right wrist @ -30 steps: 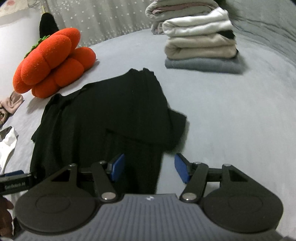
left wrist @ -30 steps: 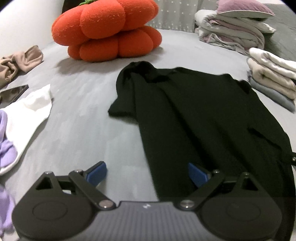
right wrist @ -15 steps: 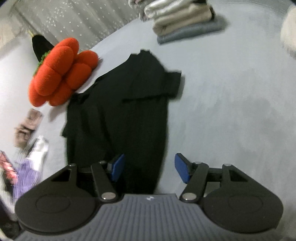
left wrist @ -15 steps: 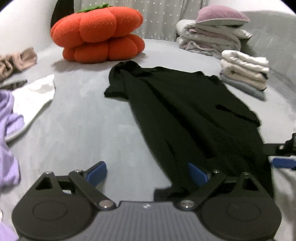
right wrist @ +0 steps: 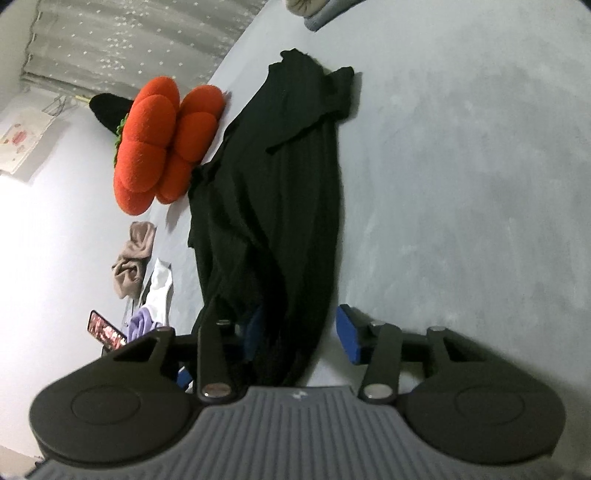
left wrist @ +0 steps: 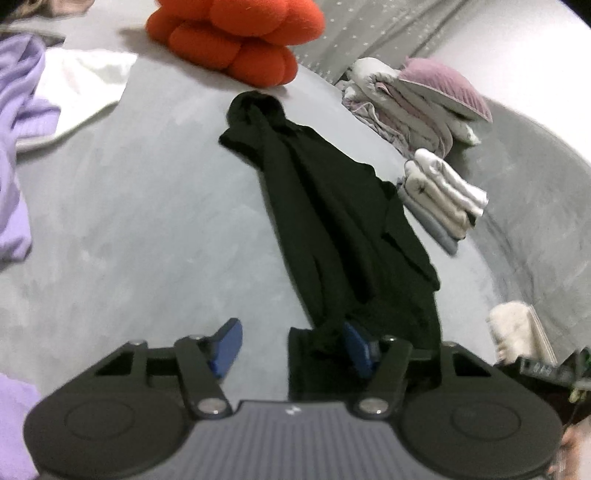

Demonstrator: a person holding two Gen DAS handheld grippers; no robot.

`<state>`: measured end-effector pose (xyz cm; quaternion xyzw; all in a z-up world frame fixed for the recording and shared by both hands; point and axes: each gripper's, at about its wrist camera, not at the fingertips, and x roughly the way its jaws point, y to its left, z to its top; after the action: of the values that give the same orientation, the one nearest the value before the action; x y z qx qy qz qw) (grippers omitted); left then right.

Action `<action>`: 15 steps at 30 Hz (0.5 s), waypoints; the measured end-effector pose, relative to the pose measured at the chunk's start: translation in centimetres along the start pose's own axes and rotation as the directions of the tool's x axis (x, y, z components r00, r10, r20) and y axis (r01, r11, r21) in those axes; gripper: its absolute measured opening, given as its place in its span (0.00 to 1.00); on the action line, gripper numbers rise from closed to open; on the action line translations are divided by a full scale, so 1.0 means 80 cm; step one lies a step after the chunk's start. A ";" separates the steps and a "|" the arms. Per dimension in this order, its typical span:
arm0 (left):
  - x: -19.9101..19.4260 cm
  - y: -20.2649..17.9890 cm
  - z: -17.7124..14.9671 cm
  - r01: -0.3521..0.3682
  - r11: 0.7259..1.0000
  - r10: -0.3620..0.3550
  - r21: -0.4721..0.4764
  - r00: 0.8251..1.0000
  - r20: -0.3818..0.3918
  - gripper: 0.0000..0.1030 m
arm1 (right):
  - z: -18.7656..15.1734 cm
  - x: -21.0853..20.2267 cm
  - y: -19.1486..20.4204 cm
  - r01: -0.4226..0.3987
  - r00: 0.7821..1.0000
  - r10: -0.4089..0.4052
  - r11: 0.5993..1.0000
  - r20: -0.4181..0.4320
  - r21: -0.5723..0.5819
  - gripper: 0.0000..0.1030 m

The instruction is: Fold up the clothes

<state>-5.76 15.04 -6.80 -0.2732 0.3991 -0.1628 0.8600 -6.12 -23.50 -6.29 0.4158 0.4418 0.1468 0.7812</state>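
A black garment [left wrist: 332,229] lies lengthwise on the grey bed [left wrist: 155,236], bunched into long folds. My left gripper [left wrist: 291,347] is at its near hem. It is open, with the hem's corner between the fingers and against the right blue pad [left wrist: 356,350]. In the right wrist view the same black garment [right wrist: 280,206] runs up to my right gripper [right wrist: 299,332], which is open. Cloth fills most of the gap between its fingers, covering the left pad, while the right pad [right wrist: 347,332] stands just clear of it.
An orange pumpkin cushion [left wrist: 236,33] sits at the garment's far end. Stacks of folded clothes [left wrist: 439,199] and bedding [left wrist: 417,103] are on the right. White and purple clothes [left wrist: 22,110] lie at the left, a phone [right wrist: 105,328] beside them.
Both grippers have dropped to the garment's near hem and tilted. Their jaws have narrowed, and cloth now sits between the fingers. The garment looks more bunched than before.
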 end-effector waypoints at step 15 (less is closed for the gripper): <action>0.038 0.007 0.018 0.097 0.984 -0.107 -0.149 0.992 -0.064 0.40 | -0.018 0.031 0.005 -0.078 0.990 0.079 0.997 -0.121 0.009 0.09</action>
<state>-2.72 14.45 -8.16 -0.3492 0.4260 -0.1868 0.8134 -5.82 -21.08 -7.77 0.4247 0.4719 0.2015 0.7459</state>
